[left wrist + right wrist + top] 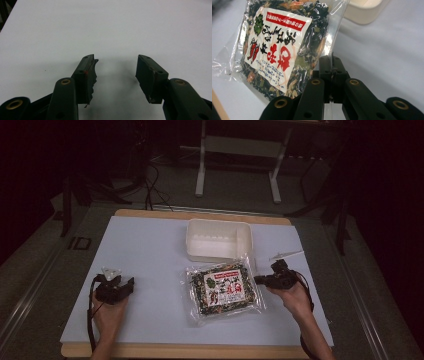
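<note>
A clear bag of dark dried greens with a white and red label [224, 290] lies on the white table sheet [150, 250], just in front of a white rectangular container [218, 240]. My right gripper [259, 280] sits at the bag's right edge, and in the right gripper view its jaws [332, 62] are shut on the clear plastic rim of the bag [284, 42]. My left gripper [126, 286] rests on the sheet well left of the bag. In the left gripper view it [116, 72] stands open over bare sheet, holding nothing.
The container [364, 10] looks empty and sits close behind the bag. A wooden table edge [200, 351] runs along the front. Beyond the table are a dark floor, cables and a white stand frame [237, 165].
</note>
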A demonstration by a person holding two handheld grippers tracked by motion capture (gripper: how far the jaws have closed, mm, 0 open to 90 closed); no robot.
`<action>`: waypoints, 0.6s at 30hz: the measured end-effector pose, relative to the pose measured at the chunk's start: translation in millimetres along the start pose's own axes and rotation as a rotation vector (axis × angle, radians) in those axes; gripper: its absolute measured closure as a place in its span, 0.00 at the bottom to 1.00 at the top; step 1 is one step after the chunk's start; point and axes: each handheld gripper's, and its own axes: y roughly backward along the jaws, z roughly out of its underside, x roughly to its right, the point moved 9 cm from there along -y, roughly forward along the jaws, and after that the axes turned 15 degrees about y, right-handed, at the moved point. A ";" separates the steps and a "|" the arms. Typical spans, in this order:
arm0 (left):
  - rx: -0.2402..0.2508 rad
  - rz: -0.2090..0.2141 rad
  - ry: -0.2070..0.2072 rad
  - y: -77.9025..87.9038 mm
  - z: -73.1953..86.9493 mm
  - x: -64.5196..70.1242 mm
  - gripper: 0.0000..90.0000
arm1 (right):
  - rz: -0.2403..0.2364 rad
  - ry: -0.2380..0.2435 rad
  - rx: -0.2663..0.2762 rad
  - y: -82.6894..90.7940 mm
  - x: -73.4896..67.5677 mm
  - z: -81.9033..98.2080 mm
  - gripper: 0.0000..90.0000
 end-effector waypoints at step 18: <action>-0.004 0.002 0.009 -0.4 0.1 -0.7 0.55 | 0.087 0.085 -0.021 15.3 15.1 -33.9 1.00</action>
